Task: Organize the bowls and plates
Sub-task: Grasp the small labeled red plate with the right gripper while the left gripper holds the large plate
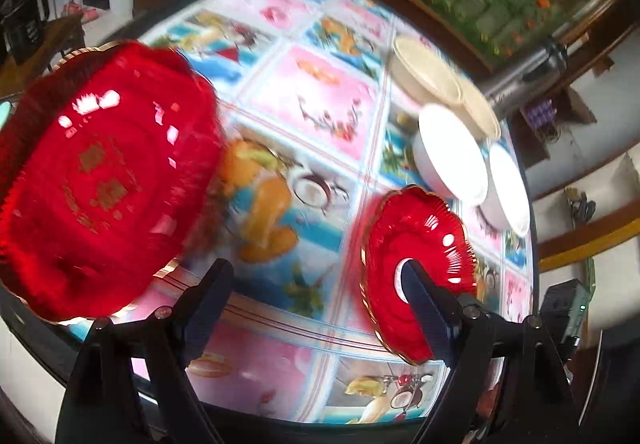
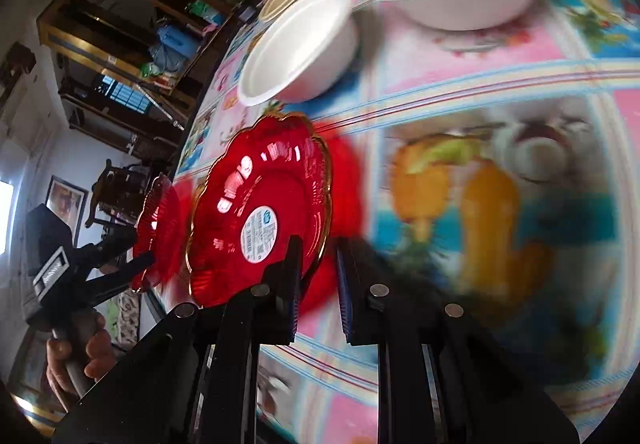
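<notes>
The right gripper (image 2: 316, 264) had its fingers parted, the left finger overlapping a red scalloped plate (image 2: 260, 211) whose round white sticker was unreadable. The left gripper (image 1: 316, 276), fingers spread, had a smaller red plate (image 1: 416, 268) at its right finger above the worktop (image 1: 312, 99); white bowls (image 1: 452, 155) sat beyond.

Motion blur smears the desk (image 2: 500, 91) print and red plate (image 2: 260, 211) edge — right jaws' grip on it unclear; label (image 2: 259, 235) text unreadable.
</notes>
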Tool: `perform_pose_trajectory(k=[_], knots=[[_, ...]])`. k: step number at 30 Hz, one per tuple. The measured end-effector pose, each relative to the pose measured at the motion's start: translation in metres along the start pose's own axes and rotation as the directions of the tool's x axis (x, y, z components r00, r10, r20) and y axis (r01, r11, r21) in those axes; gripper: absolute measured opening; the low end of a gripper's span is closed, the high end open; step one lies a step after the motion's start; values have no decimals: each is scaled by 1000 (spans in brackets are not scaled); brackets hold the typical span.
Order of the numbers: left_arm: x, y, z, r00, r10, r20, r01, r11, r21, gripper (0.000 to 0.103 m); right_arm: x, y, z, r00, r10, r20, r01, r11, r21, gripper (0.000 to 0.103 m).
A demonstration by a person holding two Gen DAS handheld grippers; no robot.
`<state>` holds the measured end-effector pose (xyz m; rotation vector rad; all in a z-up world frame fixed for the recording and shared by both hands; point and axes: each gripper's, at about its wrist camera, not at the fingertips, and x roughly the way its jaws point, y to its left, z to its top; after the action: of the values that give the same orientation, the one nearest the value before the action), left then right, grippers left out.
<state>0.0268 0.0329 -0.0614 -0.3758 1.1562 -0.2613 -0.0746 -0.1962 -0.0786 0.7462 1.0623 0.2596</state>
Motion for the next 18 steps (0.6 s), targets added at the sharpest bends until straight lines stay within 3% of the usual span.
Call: perform_pose_trajectory(k=[12, 18], knots=[[34, -10, 5, 997, 24, -72, -25, 1000, -17, 86, -11, -12, -1, 999, 26, 25, -27, 999, 31, 15], [50, -16, 3, 985, -74, -157, 68, 997, -41, 85, -9, -13, 2, 999, 36, 18, -36, 998, 42, 15]])
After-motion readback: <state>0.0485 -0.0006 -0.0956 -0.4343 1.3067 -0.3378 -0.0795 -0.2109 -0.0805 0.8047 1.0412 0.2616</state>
